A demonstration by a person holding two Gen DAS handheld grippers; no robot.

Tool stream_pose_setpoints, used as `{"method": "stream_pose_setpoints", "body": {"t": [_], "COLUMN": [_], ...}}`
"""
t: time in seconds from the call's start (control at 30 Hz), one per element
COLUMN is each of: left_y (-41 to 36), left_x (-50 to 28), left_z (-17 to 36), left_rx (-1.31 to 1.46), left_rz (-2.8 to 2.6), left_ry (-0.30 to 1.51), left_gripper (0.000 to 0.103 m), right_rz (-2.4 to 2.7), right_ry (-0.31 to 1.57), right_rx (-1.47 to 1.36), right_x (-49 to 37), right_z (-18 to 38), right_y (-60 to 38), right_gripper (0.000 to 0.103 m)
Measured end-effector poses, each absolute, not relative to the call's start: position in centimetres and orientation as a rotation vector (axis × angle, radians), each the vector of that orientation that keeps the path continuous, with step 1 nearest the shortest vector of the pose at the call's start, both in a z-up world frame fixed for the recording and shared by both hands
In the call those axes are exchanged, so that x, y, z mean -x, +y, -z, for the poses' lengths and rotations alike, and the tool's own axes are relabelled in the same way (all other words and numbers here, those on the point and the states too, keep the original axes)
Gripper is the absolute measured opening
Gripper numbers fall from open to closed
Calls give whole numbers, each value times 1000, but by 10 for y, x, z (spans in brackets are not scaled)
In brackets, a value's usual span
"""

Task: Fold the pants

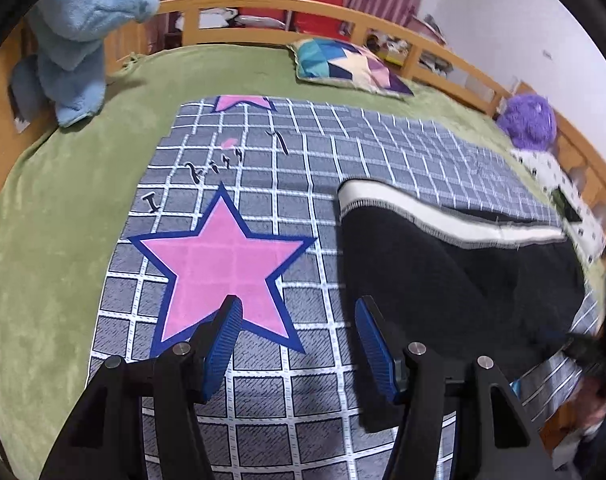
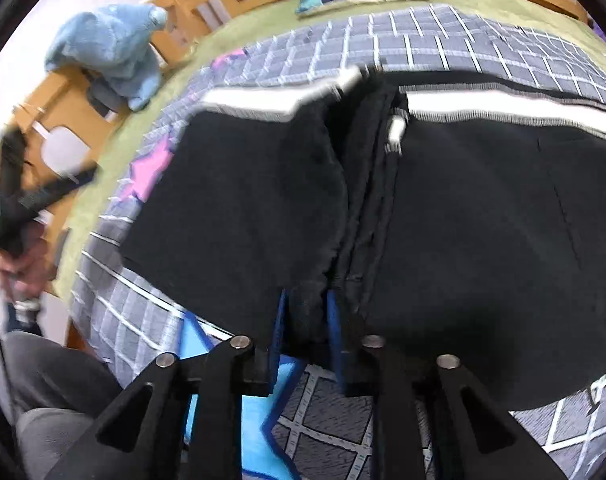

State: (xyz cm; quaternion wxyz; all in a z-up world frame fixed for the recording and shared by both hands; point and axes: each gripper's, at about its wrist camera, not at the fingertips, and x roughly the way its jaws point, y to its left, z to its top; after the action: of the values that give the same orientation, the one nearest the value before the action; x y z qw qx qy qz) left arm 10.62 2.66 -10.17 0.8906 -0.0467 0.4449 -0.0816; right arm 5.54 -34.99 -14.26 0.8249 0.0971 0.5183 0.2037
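Observation:
Black pants [image 1: 455,280] with a white waistband [image 1: 443,220] lie on a grey checked blanket [image 1: 303,184] on the bed. My left gripper [image 1: 299,312] is open and empty, hovering over the blanket just left of the pants, above a pink star [image 1: 223,256]. In the right wrist view the pants [image 2: 483,220] are partly folded over, with a raised flap [image 2: 243,192] at the left. My right gripper [image 2: 306,304] is shut on the near edge of the black fabric [image 2: 309,312]. The left gripper [image 2: 11,196] shows blurred at the far left.
A green bedspread [image 1: 51,220] lies under the blanket, inside a wooden bed rail [image 1: 263,4]. A blue plush toy [image 1: 83,28] sits at the back left, a patchwork pillow [image 1: 347,64] at the back, and a purple plush [image 1: 529,120] on spotted cloth at the right.

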Motion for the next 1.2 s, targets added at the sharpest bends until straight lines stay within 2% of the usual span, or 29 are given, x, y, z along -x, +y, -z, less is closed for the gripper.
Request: {"method": "stream_pose_setpoints", "body": {"t": [0.03, 0.07, 0.13, 0.33, 0.37, 0.4, 0.47, 0.53, 0.63, 0.7, 0.77, 0.8, 0.87, 0.97, 1.1, 1.13, 1.17, 1.2], "left_y": [23, 21, 16, 8, 8, 7, 5, 6, 4, 2, 0, 0, 1, 6, 8, 8, 8, 7], "left_x": [-107, -108, -112, -122, -123, -125, -126, -125, -129, -130, -126, -123, -119, -118, -117, -117, -116, -115], "left_z": [105, 108, 112, 121, 122, 123, 127, 130, 137, 140, 140, 140, 138, 137, 137, 138, 138, 139], "left_rx": [82, 73, 66, 67, 67, 64, 46, 42, 50, 61, 52, 42, 28, 69, 136, 136, 129, 121], "left_rz": [170, 172, 182, 203, 204, 203, 201, 207, 213, 218, 228, 231, 226, 232, 268, 271, 268, 263], "left_ry": [927, 929, 938, 951, 954, 959, 967, 968, 985, 994, 997, 991, 982, 983, 992, 994, 994, 995], "left_gripper": [57, 57, 57, 57, 57, 57, 57, 57, 57, 57, 57, 57, 57, 57, 57, 57, 57, 57], "right_rz": [-443, -443, -406, -323, -318, -300, -264, -284, -256, -242, -232, -230, -239, -241, -236, -229, -229, -230], "right_ry": [1070, 1033, 1001, 974, 970, 978, 989, 918, 967, 1034, 1018, 1011, 962, 975, 1062, 1036, 1022, 1030], "right_rx": [-233, -246, -224, -210, -207, -190, -174, -310, -334, -309, -276, -289, -325, -276, -288, -282, -256, -238], "right_x": [-57, -59, -71, -123, -129, -134, -144, -140, -143, -145, -141, -138, -125, -120, -131, -130, -131, -134], "right_z": [134, 128, 123, 137, 141, 145, 148, 138, 152, 171, 163, 157, 144, 144, 177, 179, 178, 175], "right_y": [-354, -358, -359, -345, -343, -337, -334, -360, -380, -377, -373, -373, -378, -370, -357, -354, -349, -346], "right_gripper": [29, 37, 44, 44, 20, 4, 4, 4, 4, 5, 9, 12, 27, 40, 43, 40, 21, 14]}}
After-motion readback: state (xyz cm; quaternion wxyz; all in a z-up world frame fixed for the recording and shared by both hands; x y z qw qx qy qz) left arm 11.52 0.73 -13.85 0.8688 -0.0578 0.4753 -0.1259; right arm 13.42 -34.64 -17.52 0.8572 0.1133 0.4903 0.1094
